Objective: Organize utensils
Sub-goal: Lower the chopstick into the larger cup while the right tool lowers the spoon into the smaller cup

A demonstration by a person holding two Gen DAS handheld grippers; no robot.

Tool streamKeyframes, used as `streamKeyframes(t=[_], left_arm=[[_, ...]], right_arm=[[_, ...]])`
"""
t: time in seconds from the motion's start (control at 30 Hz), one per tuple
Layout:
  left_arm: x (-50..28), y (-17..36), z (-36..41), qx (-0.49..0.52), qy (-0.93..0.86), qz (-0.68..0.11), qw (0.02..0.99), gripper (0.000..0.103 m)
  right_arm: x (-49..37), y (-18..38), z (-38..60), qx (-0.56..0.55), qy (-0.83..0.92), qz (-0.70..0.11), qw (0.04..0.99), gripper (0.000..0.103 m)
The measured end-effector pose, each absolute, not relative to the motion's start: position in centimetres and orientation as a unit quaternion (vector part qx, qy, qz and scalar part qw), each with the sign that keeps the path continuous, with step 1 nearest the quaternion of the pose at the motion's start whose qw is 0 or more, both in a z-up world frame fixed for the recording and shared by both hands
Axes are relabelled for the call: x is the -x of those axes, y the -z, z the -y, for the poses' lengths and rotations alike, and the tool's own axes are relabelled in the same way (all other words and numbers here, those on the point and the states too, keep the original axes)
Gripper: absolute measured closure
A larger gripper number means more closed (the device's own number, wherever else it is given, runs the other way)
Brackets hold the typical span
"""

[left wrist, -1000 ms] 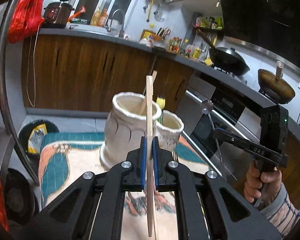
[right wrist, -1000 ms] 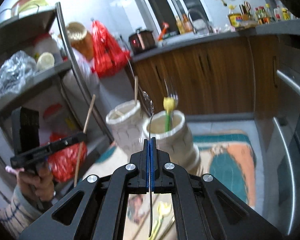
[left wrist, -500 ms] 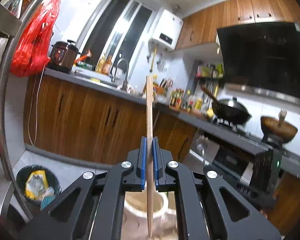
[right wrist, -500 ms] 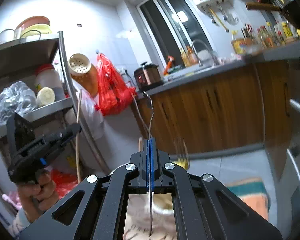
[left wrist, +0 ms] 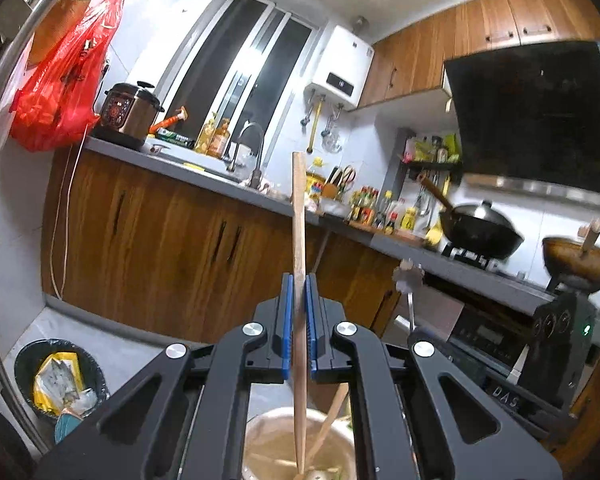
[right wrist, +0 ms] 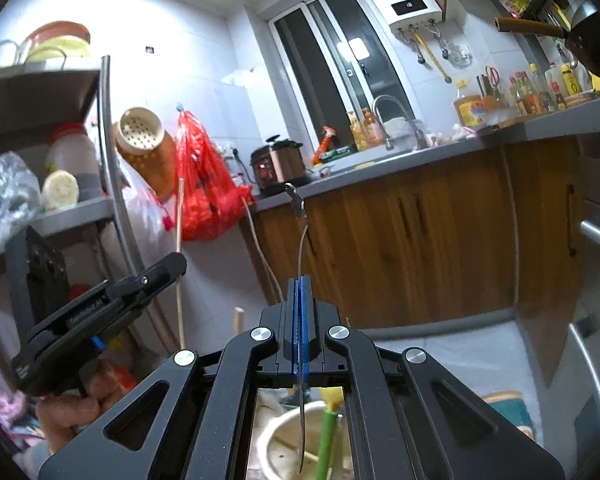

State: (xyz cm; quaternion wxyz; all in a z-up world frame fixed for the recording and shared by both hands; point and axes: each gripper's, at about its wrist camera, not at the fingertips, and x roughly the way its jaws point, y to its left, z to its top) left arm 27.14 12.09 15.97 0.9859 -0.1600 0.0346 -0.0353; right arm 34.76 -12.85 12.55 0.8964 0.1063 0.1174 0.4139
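Two pairs of black tongs with blue pads are each clamped on a utensil above the holders. The left tongs point(left wrist: 299, 312) are pressed together on a long pale wooden chopstick point(left wrist: 299, 216) that stands almost upright; its top rises in front of the kitchen cabinets and its lower end reaches down into the mouth of a round cream ceramic utensil holder point(left wrist: 268, 436) directly beneath. A second wooden stick point(left wrist: 332, 416) leans inside that same holder, just beside the held one.

The right tongs point(right wrist: 299, 320) are closed on the thin handle of a silver metal spoon point(right wrist: 300, 248), held vertically with its bowl at the top. The handle's lower tip hangs inside the opening of another cream round ceramic pot point(right wrist: 276, 440) below, next to a green-handled utensil with a yellow top point(right wrist: 328, 428) standing in that pot.

From the right wrist view, the left tongs appear at the left edge, gripped by a bare hand point(right wrist: 68, 412), with the chopstick running vertically through them. Behind, a red plastic bag point(left wrist: 60, 84) hangs on a metal rack, and a black wok point(left wrist: 480, 228) sits on the stove.
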Motion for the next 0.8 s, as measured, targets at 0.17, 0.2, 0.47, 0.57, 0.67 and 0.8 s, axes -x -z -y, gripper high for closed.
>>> streamKeyframes(t=[0.17,0.2,0.47,0.57,0.67,0.8], left_arm=[[-26.6,-14.5,-11.0,0.135,0.026,-0.038,0.99,0.097],[-26.3,-14.4,-10.7,0.127,0.025,-0.036,0.991,0.097],[-25.3,-12.5,-9.2,0.073,0.006,-0.047,0.996,0.097],[-25.4,-11.9,-9.2,0.076,0.008,-0.053,0.996,0.097],[-25.6,-11.5,-9.3,0.082,0.015,-0.063,0.995,0.097],[-25.7,-11.0,-9.6,0.092,0.027,-0.075,0.993,0.097]], right_arm=[[-34.7,-11.2,12.3,-0.082,-0.401,-0.124,0.904,0.101],[-34.5,-11.1,12.3,-0.077,-0.401,-0.122,0.905,0.101],[-32.9,-9.7,12.2,-0.034,-0.395,-0.123,0.91,0.101],[-32.8,-9.5,12.4,-0.034,-0.397,-0.128,0.908,0.101],[-32.7,-9.3,12.4,-0.031,-0.398,-0.133,0.907,0.101],[-32.4,-9.1,12.5,-0.032,-0.4,-0.137,0.905,0.101]])
